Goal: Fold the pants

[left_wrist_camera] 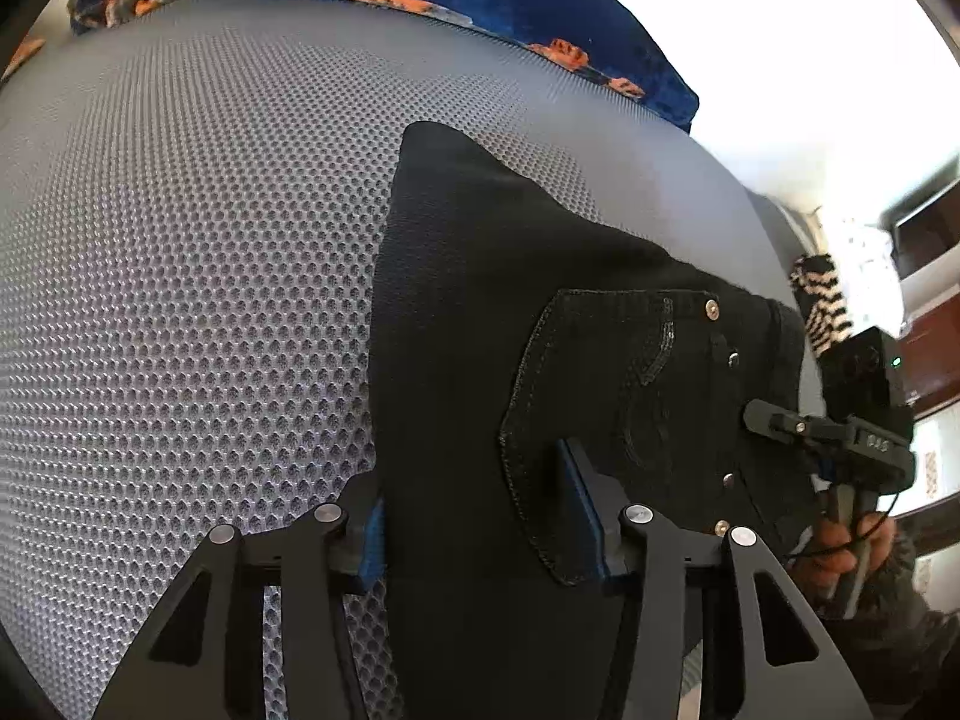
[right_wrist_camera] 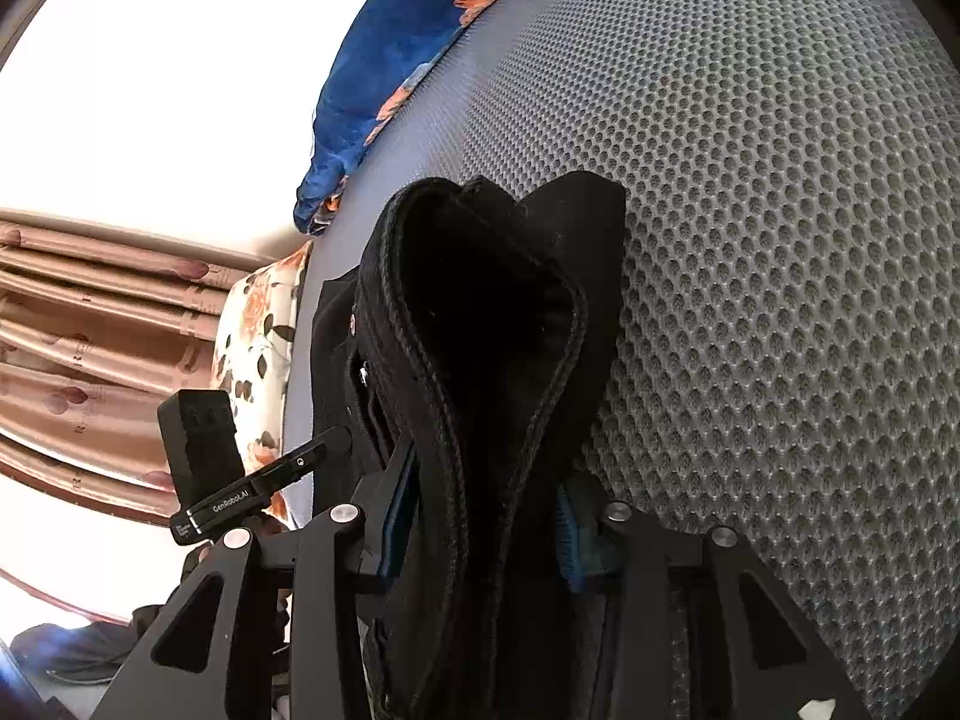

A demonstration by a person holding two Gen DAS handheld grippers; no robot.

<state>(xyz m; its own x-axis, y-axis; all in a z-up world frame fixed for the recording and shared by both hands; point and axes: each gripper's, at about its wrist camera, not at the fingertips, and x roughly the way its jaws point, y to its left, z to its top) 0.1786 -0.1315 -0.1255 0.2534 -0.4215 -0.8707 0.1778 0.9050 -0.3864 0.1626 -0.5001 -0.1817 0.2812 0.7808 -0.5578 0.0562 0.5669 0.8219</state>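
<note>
Left wrist view: black pants [left_wrist_camera: 540, 360] lie on a grey honeycomb-textured mat [left_wrist_camera: 180, 270], back pocket [left_wrist_camera: 630, 420] with rivets facing up; this pocket side is not visible from the right wrist view. Left gripper [left_wrist_camera: 474, 516] has its blue-padded fingers [left_wrist_camera: 576, 492] spread on either side of the fabric, one finger at the left edge of the pants, the other resting over the pocket; a wide span of cloth sits between them, so whether they actually pinch it I cannot tell. The same view shows the right gripper [left_wrist_camera: 840, 438] at the far right, at the waistband side, with the person's hand [left_wrist_camera: 852, 546] on its handle. Right wrist view: right gripper [right_wrist_camera: 486, 516] is clamped on a thick bunched edge of the pants [right_wrist_camera: 480, 330], stitched seams curling upward between the fingers; the left gripper [right_wrist_camera: 264, 480] shows to its left beside the pants. Only this view shows the pink pleated curtain [right_wrist_camera: 90, 330] and a floral cloth [right_wrist_camera: 258, 330] at the mat's [right_wrist_camera: 750, 210] left edge. A blue-and-orange blanket [left_wrist_camera: 480, 12] lies along the far edge of the mat in both views. Open mat extends widely to the left of the pants in the left view, and to the right in the right view. Pants look dark, heavy, denim-like, partly flat and partly gathered.
</note>
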